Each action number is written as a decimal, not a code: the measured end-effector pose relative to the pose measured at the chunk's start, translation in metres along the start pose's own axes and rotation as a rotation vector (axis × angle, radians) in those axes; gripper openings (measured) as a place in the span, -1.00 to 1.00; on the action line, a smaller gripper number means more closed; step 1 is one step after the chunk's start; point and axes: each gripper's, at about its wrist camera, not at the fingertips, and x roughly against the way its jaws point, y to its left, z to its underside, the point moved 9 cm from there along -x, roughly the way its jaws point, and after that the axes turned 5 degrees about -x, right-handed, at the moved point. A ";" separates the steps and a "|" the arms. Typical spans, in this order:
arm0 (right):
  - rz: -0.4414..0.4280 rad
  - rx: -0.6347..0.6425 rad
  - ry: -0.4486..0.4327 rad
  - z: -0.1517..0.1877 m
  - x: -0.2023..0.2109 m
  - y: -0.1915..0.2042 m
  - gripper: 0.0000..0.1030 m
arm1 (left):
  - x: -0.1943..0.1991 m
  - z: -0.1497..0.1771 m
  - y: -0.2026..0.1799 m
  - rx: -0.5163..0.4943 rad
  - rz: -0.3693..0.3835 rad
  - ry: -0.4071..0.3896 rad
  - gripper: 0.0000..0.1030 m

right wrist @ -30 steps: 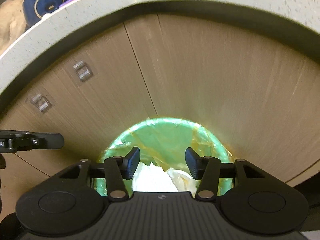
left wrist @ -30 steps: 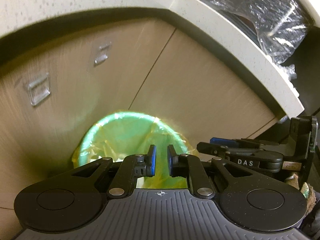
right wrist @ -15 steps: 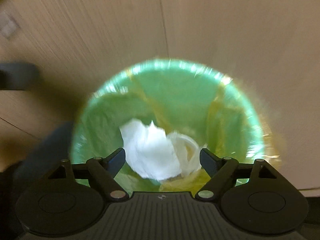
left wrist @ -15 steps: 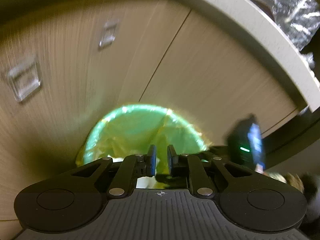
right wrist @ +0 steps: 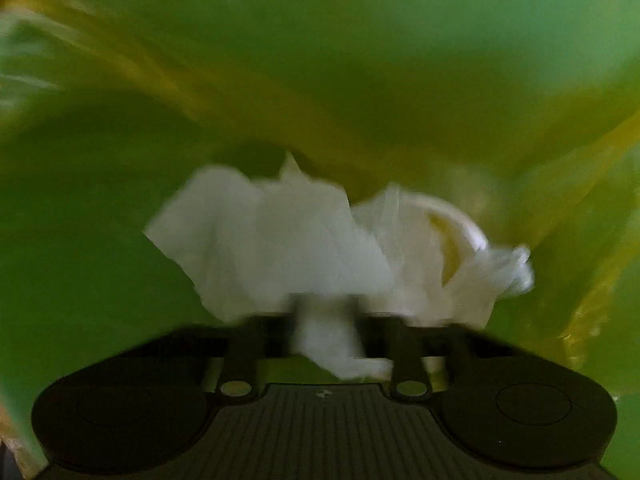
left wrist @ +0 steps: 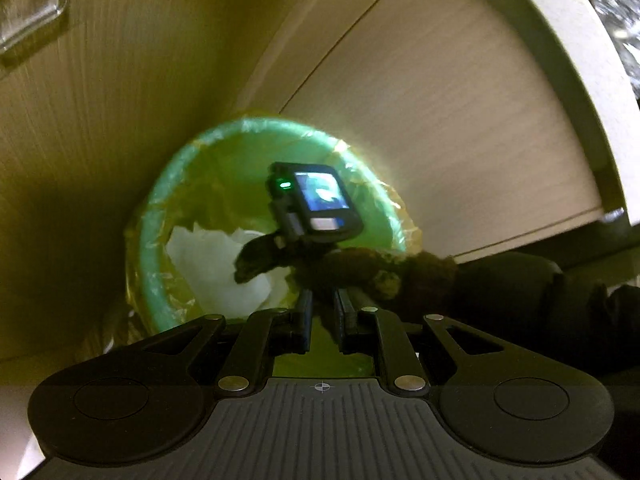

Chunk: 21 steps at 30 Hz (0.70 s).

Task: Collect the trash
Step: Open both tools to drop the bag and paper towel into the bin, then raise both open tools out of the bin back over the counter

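A green bin (left wrist: 160, 208) lined with a yellowish plastic bag stands against the wooden cabinet. White crumpled paper trash (left wrist: 208, 256) lies inside it. My left gripper (left wrist: 322, 312) hovers over the bin's near rim, its jaws nearly together with nothing between them. My right gripper (right wrist: 326, 320) is deep inside the bin, its jaws closed in on the white paper (right wrist: 280, 240); the view is blurred. A paper cup (right wrist: 452, 236) lies beside the paper. The right gripper's body and screen (left wrist: 316, 204) show over the bin in the left wrist view.
The wooden cabinet doors (left wrist: 440, 120) stand behind the bin, under a pale counter edge (left wrist: 568, 60). A clear handle (left wrist: 28, 12) is on the left door. The bag's wall (right wrist: 320, 60) surrounds the right gripper.
My right gripper has plunged down into the bin and its jaws have narrowed onto the white paper. The left gripper has moved closer to the bin.
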 end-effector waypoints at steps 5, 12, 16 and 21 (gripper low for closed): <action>0.004 -0.117 -0.026 0.020 0.053 -0.034 -1.00 | 0.003 0.001 -0.003 0.134 0.029 0.039 -0.73; 0.067 0.050 -0.117 0.013 0.096 -0.028 -0.62 | 0.012 -0.019 -0.004 0.175 0.035 0.018 -0.73; 0.131 0.333 -0.129 0.010 0.053 0.020 0.24 | 0.002 -0.013 0.013 0.225 0.009 0.045 -0.73; 0.191 0.353 0.001 0.007 -0.017 0.032 -0.71 | -0.008 -0.003 0.029 0.250 -0.032 0.113 -0.73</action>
